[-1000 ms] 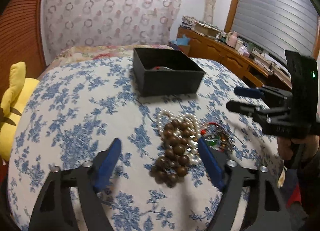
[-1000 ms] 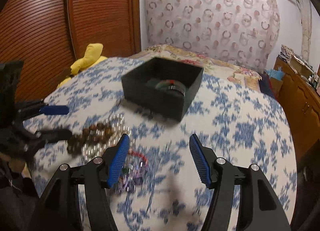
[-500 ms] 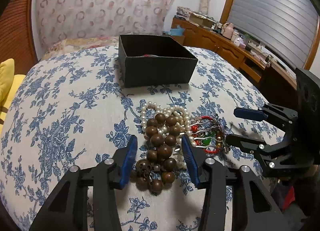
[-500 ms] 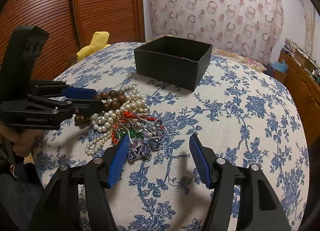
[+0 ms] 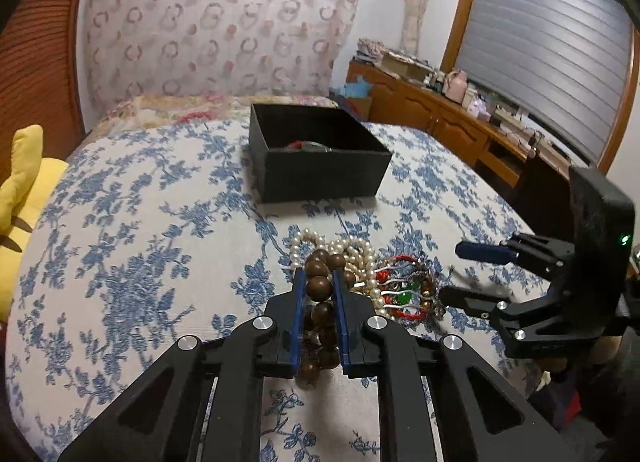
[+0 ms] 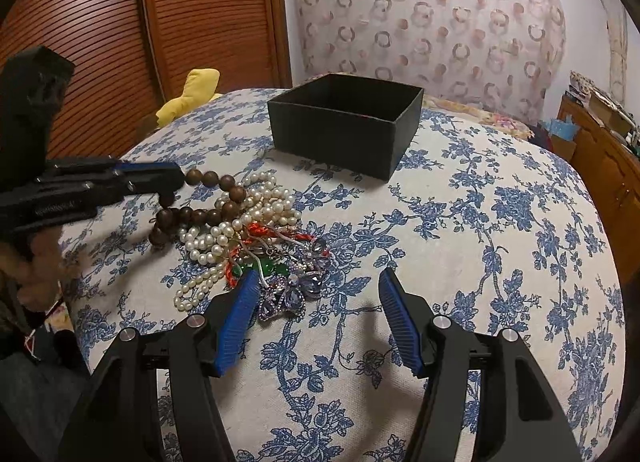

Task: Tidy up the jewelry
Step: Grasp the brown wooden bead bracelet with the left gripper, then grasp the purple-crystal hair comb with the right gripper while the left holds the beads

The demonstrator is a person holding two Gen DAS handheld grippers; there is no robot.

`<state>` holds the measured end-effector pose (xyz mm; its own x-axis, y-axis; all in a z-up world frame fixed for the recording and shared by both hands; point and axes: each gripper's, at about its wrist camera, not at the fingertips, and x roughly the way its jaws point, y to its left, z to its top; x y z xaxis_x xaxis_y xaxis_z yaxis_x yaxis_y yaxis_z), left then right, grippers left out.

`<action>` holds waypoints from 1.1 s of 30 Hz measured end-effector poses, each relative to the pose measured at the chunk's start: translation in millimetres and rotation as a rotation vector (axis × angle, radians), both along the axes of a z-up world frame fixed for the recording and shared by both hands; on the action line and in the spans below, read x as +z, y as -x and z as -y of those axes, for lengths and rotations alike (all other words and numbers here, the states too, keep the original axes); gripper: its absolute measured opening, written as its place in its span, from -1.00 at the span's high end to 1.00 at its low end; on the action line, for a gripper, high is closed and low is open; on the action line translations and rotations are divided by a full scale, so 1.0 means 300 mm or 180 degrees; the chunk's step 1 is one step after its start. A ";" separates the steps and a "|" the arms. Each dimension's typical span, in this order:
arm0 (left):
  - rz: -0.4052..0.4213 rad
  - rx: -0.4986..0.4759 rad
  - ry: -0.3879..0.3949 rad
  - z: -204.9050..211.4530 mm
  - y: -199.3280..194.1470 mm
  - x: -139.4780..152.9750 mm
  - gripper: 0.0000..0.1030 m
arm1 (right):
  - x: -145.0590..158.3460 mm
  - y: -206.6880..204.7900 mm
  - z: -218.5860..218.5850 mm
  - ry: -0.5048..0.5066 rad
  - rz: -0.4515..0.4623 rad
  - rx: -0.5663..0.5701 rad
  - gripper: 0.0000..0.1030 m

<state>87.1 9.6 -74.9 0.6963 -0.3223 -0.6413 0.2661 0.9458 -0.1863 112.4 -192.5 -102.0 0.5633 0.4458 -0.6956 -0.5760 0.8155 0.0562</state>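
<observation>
Jewelry lies heaped on a bed (image 5: 132,229) covered in a blue-flowered white spread. The left tongs (image 5: 319,288) are pinched narrow on a wooden bead bracelet (image 5: 319,286), one large brown bead caught between the blue pads; in the right wrist view the same tongs (image 6: 176,185) hold the strand (image 6: 208,197) at its end, with the rest of the beads looping down onto the pile. Just beside the brown beads, touching them, sits a tangle of pearl strands (image 6: 240,221), and against that a cluster of red cord, green stones and silver wire (image 6: 264,246). A purple rhinestone butterfly brooch (image 6: 288,294) rests at the near edge of the heap, touching the inner side of the left finger of the right tongs (image 6: 318,326), which stand wide and hold nothing. A black open box (image 5: 316,157) stands beyond the heap, apart from it, with something red and dark partly visible inside. A yellow plush toy (image 5: 20,181) lies off the bed's left edge.
</observation>
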 end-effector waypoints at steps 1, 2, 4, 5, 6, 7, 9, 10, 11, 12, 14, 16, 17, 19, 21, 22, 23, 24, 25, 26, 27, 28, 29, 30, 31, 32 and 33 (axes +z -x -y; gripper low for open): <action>0.0024 0.0020 0.0021 -0.007 0.006 0.010 0.76 | 0.001 0.002 -0.004 0.0023 0.0012 0.0009 -0.26; 0.0050 0.0039 0.0050 -0.014 0.011 0.021 0.76 | 0.003 0.004 -0.009 0.0046 0.0020 0.0018 -0.26; 0.0094 0.0068 0.0089 -0.026 0.019 0.038 0.76 | 0.005 0.007 -0.021 0.0089 0.0034 0.0043 -0.40; 0.0116 0.0075 0.0104 -0.031 0.024 0.046 0.76 | 0.007 0.009 -0.027 0.0094 0.0033 0.0071 -0.46; 0.0136 0.0088 0.0116 -0.037 0.028 0.053 0.76 | 0.007 0.009 -0.034 0.0094 0.0023 0.0108 -0.47; 0.0147 0.0096 0.0121 -0.040 0.030 0.056 0.76 | 0.007 0.010 -0.045 0.0106 0.0006 0.0157 -0.48; 0.0155 0.0101 0.0144 -0.046 0.034 0.060 0.76 | 0.003 0.009 -0.065 0.0161 -0.0005 0.0228 -0.48; 0.0153 0.0100 0.0134 -0.046 0.034 0.060 0.76 | -0.001 0.006 -0.078 0.0201 -0.0019 0.0269 -0.48; 0.0152 0.0099 0.0131 -0.046 0.035 0.060 0.76 | -0.005 0.002 -0.088 0.0241 -0.0028 0.0297 -0.48; 0.0153 0.0099 0.0131 -0.047 0.034 0.060 0.76 | -0.008 -0.004 -0.097 0.0278 -0.0032 0.0317 -0.48; 0.0143 0.0097 0.0136 -0.052 0.037 0.062 0.76 | -0.010 -0.022 -0.111 0.0324 -0.0067 0.0349 -0.48; 0.0130 0.0096 0.0142 -0.053 0.040 0.059 0.76 | -0.014 -0.043 -0.121 0.0324 -0.0135 0.0394 -0.48; 0.0124 0.0094 0.0140 -0.051 0.040 0.056 0.76 | -0.016 -0.048 -0.121 0.0324 -0.0153 0.0414 -0.48; 0.0113 0.0091 0.0136 -0.050 0.041 0.055 0.76 | -0.021 -0.057 -0.124 0.0329 -0.0196 0.0452 -0.39; 0.0111 0.0088 0.0137 -0.051 0.045 0.056 0.76 | -0.024 -0.058 -0.122 0.0321 -0.0226 0.0477 -0.17; 0.0110 0.0089 0.0132 -0.046 0.044 0.052 0.76 | -0.023 -0.053 -0.117 0.0320 -0.0215 0.0482 -0.16; 0.0107 0.0092 0.0132 -0.046 0.044 0.052 0.76 | -0.022 -0.049 -0.112 0.0309 -0.0220 0.0484 -0.15; 0.0105 0.0091 0.0133 -0.046 0.046 0.049 0.76 | -0.021 -0.046 -0.106 0.0299 -0.0224 0.0481 -0.15; 0.0104 0.0092 0.0131 -0.046 0.046 0.049 0.76 | -0.022 -0.042 -0.099 0.0299 -0.0219 0.0469 -0.15; 0.0105 0.0093 0.0129 -0.045 0.047 0.050 0.76 | -0.021 -0.038 -0.095 0.0308 -0.0206 0.0454 -0.15; 0.0109 0.0091 0.0132 -0.045 0.048 0.050 0.76 | -0.019 -0.033 -0.090 0.0319 -0.0190 0.0446 -0.14; 0.0109 0.0091 0.0133 -0.046 0.047 0.050 0.76 | -0.017 -0.031 -0.084 0.0327 -0.0178 0.0442 -0.14; 0.0107 0.0092 0.0132 -0.047 0.046 0.050 0.76 | -0.014 -0.027 -0.075 0.0332 -0.0162 0.0435 -0.14; 0.0108 0.0090 0.0133 -0.048 0.046 0.050 0.76 | -0.011 -0.023 -0.070 0.0335 -0.0149 0.0428 -0.14; 0.0109 0.0091 0.0131 -0.047 0.046 0.050 0.76 | -0.005 -0.018 -0.063 0.0343 -0.0125 0.0412 -0.14; 0.0112 0.0093 0.0127 -0.046 0.047 0.051 0.76 | 0.000 -0.014 -0.057 0.0348 -0.0102 0.0396 -0.14; 0.0113 0.0093 0.0124 -0.045 0.044 0.049 0.76 | 0.008 -0.009 -0.050 0.0364 -0.0068 0.0374 -0.14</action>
